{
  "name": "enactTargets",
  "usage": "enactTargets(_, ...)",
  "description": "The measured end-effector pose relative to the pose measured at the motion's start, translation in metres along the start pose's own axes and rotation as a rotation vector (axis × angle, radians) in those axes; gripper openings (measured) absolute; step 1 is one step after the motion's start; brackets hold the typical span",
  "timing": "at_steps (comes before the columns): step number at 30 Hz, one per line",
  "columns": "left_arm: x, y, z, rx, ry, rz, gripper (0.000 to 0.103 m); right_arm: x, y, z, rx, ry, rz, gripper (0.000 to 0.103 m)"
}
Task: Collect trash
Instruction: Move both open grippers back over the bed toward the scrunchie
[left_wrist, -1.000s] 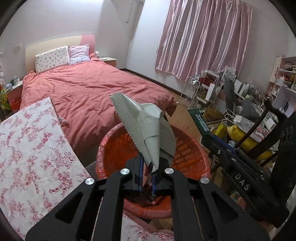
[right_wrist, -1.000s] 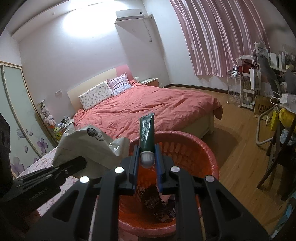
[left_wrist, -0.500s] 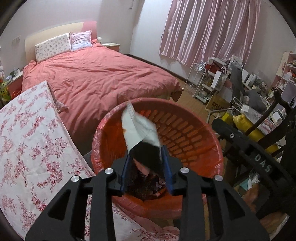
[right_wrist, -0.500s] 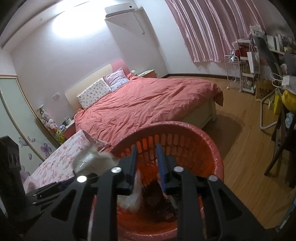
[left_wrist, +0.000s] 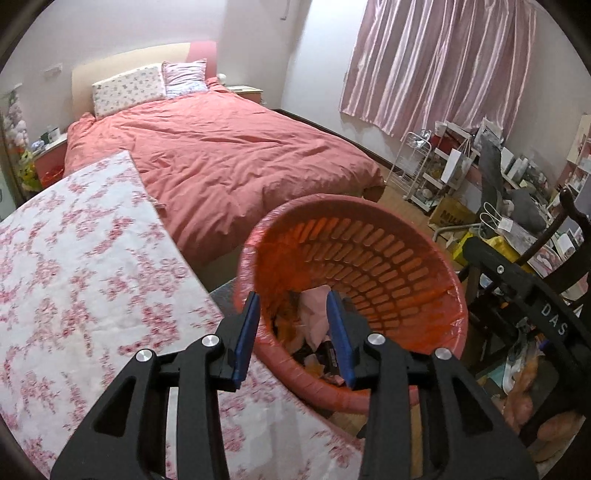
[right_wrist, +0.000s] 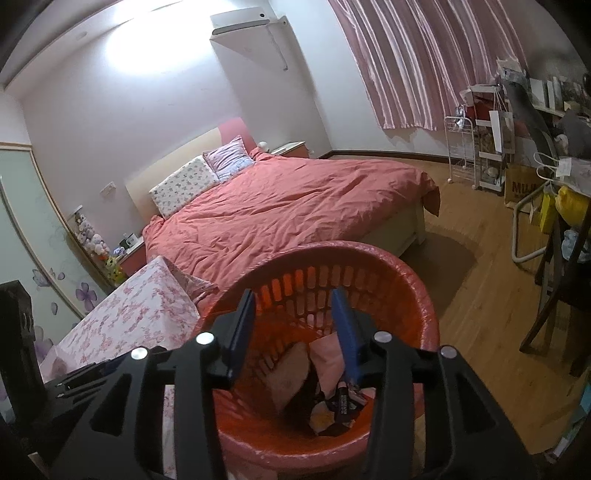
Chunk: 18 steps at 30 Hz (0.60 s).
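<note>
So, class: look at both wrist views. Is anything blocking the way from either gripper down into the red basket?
Nothing visible does. The left gripper and right gripper both hang open over the red basket, nothing between their fingers, jaws having just opened. The basket's mouth is uncovered, with trash lying at the bottom.

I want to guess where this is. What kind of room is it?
It looks like a bedroom: a big bed with a red duvet and pillows, pink curtains on the window, and a red trash basket nearby.
</note>
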<state>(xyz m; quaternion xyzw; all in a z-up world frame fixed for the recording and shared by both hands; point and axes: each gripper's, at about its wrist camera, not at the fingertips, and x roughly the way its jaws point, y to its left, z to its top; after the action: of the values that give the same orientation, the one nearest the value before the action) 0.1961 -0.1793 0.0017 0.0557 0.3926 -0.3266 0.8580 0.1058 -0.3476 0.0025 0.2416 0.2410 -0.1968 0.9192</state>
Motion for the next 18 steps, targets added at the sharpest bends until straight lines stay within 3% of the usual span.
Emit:
enactTargets(9, -0.043, 0.044, -0.016, -0.062, -0.054, 0.083, 0.046, -0.011, 0.052, -0.007, -0.083, 0.014, 0.056, 0.049)
enactTargets(18, -0.108, 0.14, -0.052, -0.21, -0.108, 0.295, 0.054, -0.014, 0.15, -0.035, -0.21, 0.081, 0.207, 0.053)
